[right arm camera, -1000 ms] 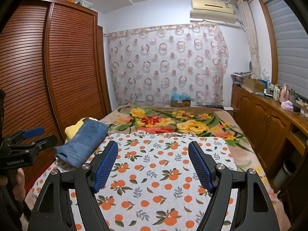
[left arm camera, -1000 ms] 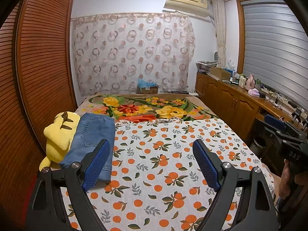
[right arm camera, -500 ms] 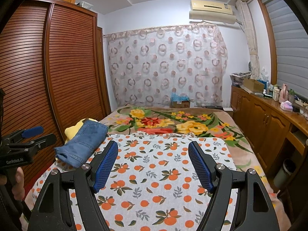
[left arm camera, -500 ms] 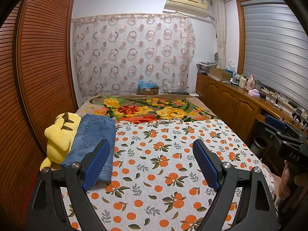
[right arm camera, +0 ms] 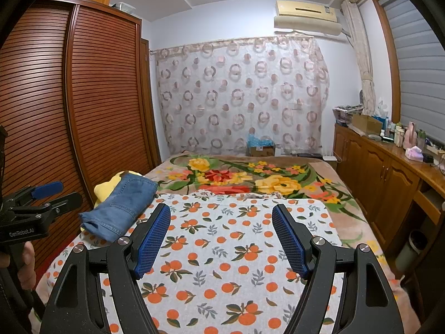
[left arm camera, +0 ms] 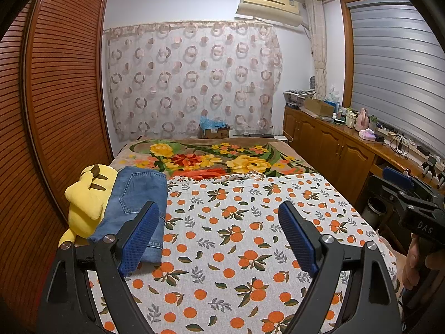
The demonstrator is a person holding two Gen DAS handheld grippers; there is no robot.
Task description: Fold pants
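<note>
Pants (left arm camera: 133,208), made of blue jean cloth, lie in a folded bundle at the left edge of the bed (left arm camera: 228,239). Part of the bundle rests on a yellow soft toy (left arm camera: 86,197) and the near part rests on the sheet with the orange fruit print (right arm camera: 222,250). From how they lie, the pants look already folded into a thick pack, so the job seems almost done or done.

The left gripper (left arm camera: 218,239) hangs over the sheet with its jaws wide apart and nothing between them. Its left jaw sits just in front of the near end of the pants in the left wrist view, but whether it touches the cloth cannot be told. The right gripper (right arm camera: 221,240) hangs over the middle of the sheet, well apart from the pants, jaws also wide apart and empty. A hand (right arm camera: 26,264) holds the handle of the left tool at the edge of the right wrist view.

If the pack still needs tidying, a good way is probably to press it flat and gently. The soft toy under it makes the pile lean, so a hard push could tip it toward the wardrobe (right arm camera: 105,111). Sliding the pack fully onto the flat sheet first would likely help. The jaws should pinch all the layers at once, or the top layer may lift and the fold may come open.
</note>
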